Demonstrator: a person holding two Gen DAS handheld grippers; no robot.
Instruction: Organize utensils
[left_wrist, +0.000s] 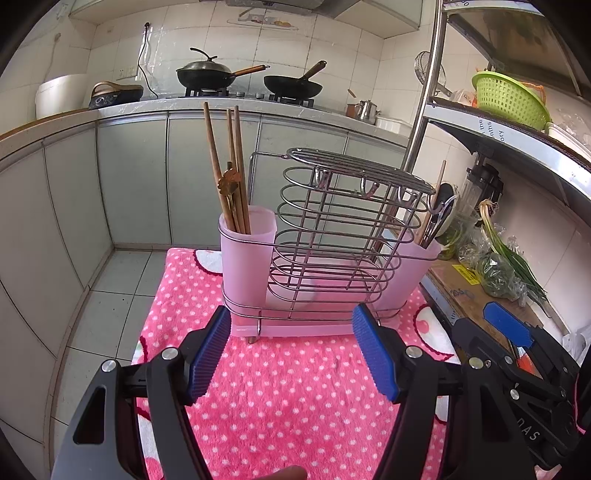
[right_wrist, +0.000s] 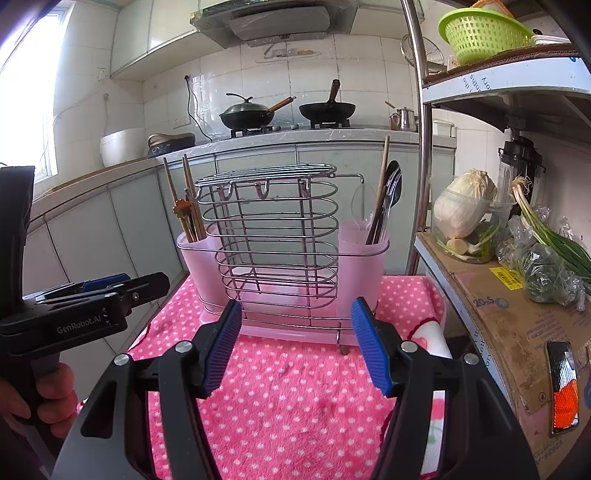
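A wire utensil rack (left_wrist: 340, 229) (right_wrist: 269, 236) with two pink cups stands on a pink dotted towel (left_wrist: 288, 391) (right_wrist: 295, 398). Wooden chopsticks (left_wrist: 229, 170) (right_wrist: 186, 199) stand in the left cup (left_wrist: 247, 251) (right_wrist: 199, 258). Spoons and a chopstick (left_wrist: 439, 214) (right_wrist: 386, 199) stand in the right cup (left_wrist: 417, 266) (right_wrist: 360, 254). My left gripper (left_wrist: 291, 350) is open and empty, just in front of the rack; it also shows in the right wrist view (right_wrist: 107, 286). My right gripper (right_wrist: 295, 347) is open and empty, in front of the rack; it shows at the right in the left wrist view (left_wrist: 509, 325).
A metal shelf (right_wrist: 509, 295) to the right holds cabbage in a tub (right_wrist: 465, 210), green onions (right_wrist: 546, 236) and bagged greens. A green basket (right_wrist: 480, 33) sits above. Behind are a counter, two woks (right_wrist: 247, 112) (right_wrist: 327, 109) and a kettle (right_wrist: 404, 118). Tiled floor lies left.
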